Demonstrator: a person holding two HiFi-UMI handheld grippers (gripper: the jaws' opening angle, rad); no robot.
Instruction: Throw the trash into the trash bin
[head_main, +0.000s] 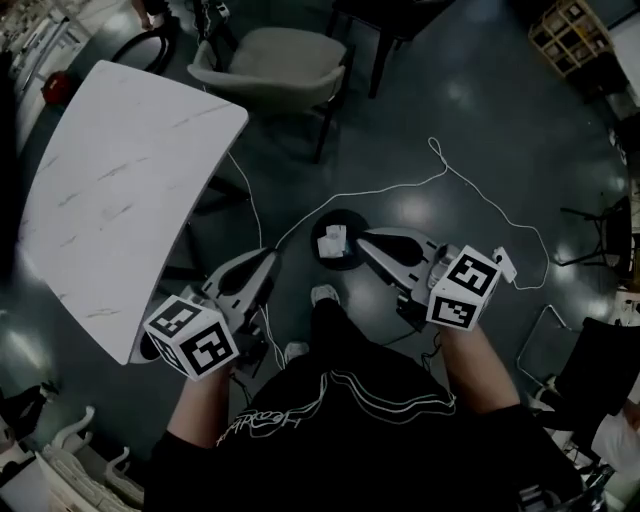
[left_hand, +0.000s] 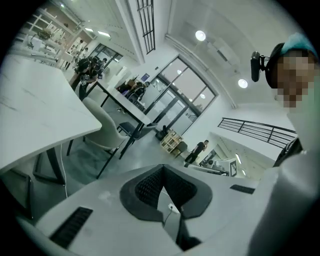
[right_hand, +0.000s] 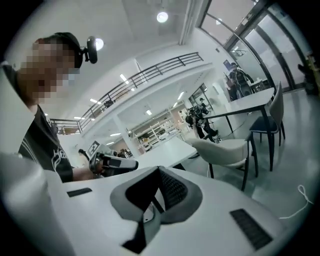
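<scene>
Both my left gripper (head_main: 268, 258) and right gripper (head_main: 366, 240) are closed and empty; the trash bin (head_main: 340, 266) stands below between them, nearer the right.

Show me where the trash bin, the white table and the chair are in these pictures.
trash bin (head_main: 338, 216), head view, on its dark rim.
white table (head_main: 110, 190), head view, on the bare top.
chair (head_main: 275, 55), head view, on its seat.
</scene>
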